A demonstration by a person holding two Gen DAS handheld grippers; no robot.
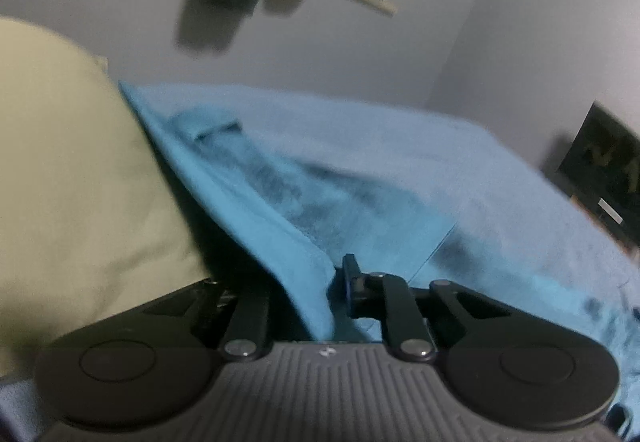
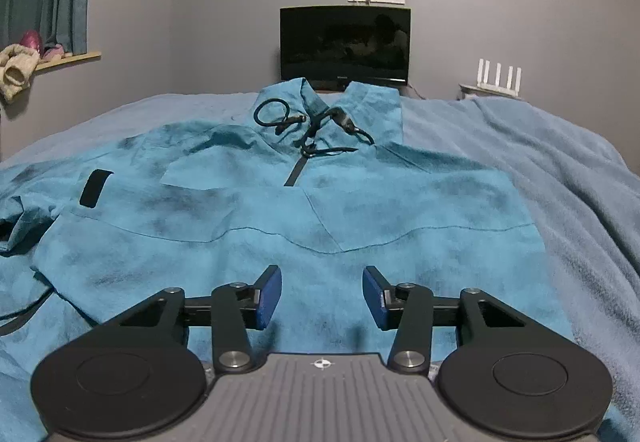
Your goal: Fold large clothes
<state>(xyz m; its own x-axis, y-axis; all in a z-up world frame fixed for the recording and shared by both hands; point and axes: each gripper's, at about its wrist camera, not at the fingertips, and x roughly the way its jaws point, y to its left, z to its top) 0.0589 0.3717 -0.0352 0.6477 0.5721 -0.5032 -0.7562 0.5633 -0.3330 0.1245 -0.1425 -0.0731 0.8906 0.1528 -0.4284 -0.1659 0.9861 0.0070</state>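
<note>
A teal jacket (image 2: 280,226) lies spread on the blue-blanketed bed (image 2: 560,170).

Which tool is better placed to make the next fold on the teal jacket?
Left. The left tool is shut on a lifted edge of the teal jacket, ready to carry it over. The right tool hangs open above the hem, gripping nothing.

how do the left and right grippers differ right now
The left gripper is shut on a lifted fold of the teal jacket; the right gripper is open and holds nothing. The left view is tilted and blurred; the right view is level and sharp. Both have black arms and blue pads.
</note>
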